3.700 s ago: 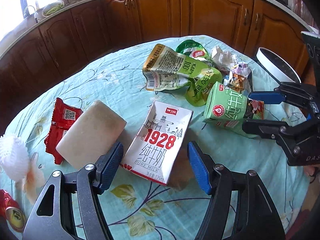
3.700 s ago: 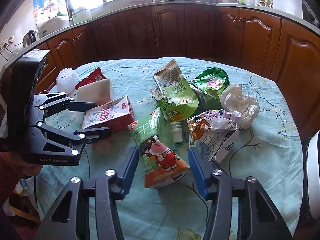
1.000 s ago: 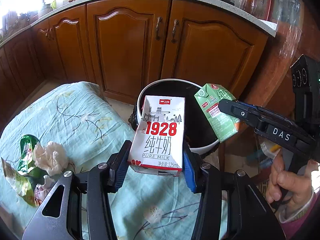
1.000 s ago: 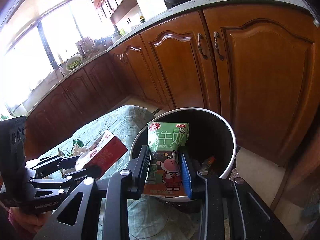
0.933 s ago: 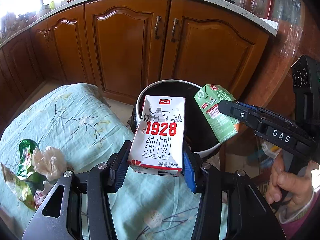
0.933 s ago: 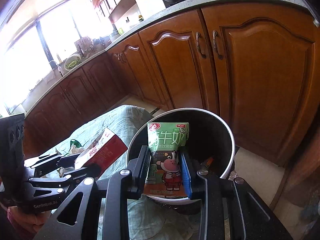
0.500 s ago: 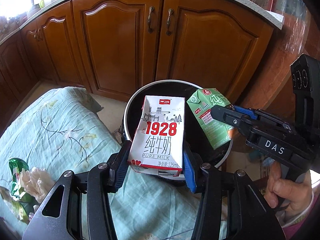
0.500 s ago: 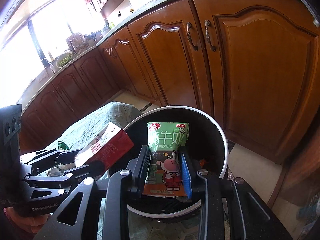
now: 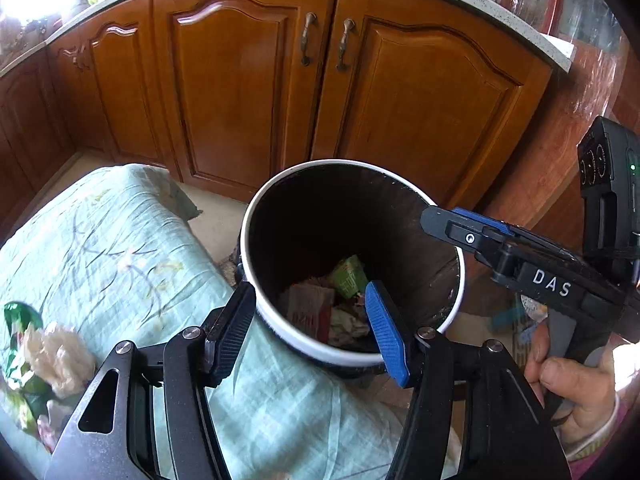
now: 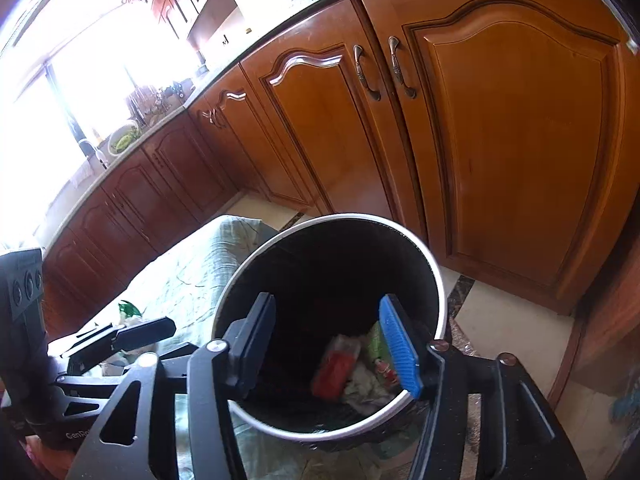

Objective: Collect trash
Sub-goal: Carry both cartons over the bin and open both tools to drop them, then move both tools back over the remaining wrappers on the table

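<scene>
A black trash bin with a white rim (image 9: pixel 404 186) (image 10: pixel 434 266) stands on the floor by the table's end. The red and white 1928 milk carton (image 9: pixel 310 312) (image 10: pixel 334 374) and the green milk carton (image 9: pixel 349 276) (image 10: pixel 378 346) lie at its bottom among crumpled paper. My left gripper (image 9: pixel 308 332) is open and empty above the bin's near rim. My right gripper (image 10: pixel 334 346) is open and empty over the bin's mouth; it also shows in the left wrist view (image 9: pixel 460 226).
The table with a pale green flowered cloth (image 9: pixel 120 256) (image 10: pixel 188 280) touches the bin on its left. Crumpled white paper (image 9: pixel 56 354) and a green wrapper (image 9: pixel 20 316) lie on it. Brown wooden cabinet doors (image 9: pixel 240 92) stand behind the bin.
Both grippers have opened over the bin. The 1928 carton and the green carton have dropped from them to the bin's bottom.
</scene>
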The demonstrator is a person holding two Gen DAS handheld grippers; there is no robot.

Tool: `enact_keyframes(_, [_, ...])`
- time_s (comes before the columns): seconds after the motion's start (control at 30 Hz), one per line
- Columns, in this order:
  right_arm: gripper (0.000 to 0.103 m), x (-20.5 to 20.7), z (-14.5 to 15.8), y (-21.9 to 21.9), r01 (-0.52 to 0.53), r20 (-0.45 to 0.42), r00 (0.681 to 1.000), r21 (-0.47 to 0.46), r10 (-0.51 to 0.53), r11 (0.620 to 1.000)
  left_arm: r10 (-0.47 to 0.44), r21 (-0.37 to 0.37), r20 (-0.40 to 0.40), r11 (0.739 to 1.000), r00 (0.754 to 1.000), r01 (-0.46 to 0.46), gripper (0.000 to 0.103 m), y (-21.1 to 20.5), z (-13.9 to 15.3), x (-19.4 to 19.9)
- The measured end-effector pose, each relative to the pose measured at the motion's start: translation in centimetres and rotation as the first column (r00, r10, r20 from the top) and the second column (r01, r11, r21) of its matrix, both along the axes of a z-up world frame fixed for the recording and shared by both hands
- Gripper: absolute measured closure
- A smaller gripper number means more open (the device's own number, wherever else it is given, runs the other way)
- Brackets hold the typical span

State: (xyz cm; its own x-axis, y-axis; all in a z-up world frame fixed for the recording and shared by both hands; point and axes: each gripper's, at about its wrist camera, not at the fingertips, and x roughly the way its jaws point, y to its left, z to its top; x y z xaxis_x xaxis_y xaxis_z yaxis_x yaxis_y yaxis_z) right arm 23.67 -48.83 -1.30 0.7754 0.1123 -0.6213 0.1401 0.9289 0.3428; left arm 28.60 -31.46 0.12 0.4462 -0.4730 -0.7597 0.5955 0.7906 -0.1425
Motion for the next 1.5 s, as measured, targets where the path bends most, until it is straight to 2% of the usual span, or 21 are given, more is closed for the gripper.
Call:
enact_keyframes(0.07, [0.029,-0.8,0.0,0.4,-0.003,0.019,1.000,0.016,0.003,1.000,0.019,-0.024,0.003,1.000,1.000,-0.018,0.044,1.4,0.0,-0.6])
enact_keyframes(0.13, [0.022,-1.7,0.0,1.1,-0.009,0.039,0.999,0.027,0.008,1.000,0.048,-0.038,0.008,0.998,0.999,-0.048,0.043,3.0,-0.1,-1.6])
enact_keyframes(0.27, [0.016,-2.9,-0.3,2.8,-0.034,0.054,0.998,0.051,0.031,0.998,0.118,-0.070,0.004,0.991,0.993,-0.117,0.042,6.4,-0.3,-3.6])
enact_keyframes(0.57, [0.015,-4.5,-1.1,8.5,-0.142,0.054,0.989,0.090,0.138,0.986,0.282,-0.116,-0.026,0.952,0.959,-0.283,0.042,15.2,-1.1,-6.6])
enact_keyframes(1.07, [0.015,-4.4,-2.4,18.4,-0.327,0.011,0.945,0.087,0.327,0.941,0.443,-0.073,0.005,0.894,0.896,-0.442,0.042,26.4,-2.6,-9.2])
enact_keyframes(1.3, [0.015,-3.3,-2.3,21.2,-0.380,0.004,0.925,0.079,0.381,0.922,0.449,-0.037,0.046,0.893,0.892,-0.448,0.041,29.8,-2.2,-8.9])
enact_keyframes(1.5, [0.015,-1.4,-2.8,23.2,-0.421,-0.008,0.906,0.082,0.423,0.903,0.439,-0.038,0.014,0.898,0.898,-0.438,0.041,30.5,-2.4,-7.5])
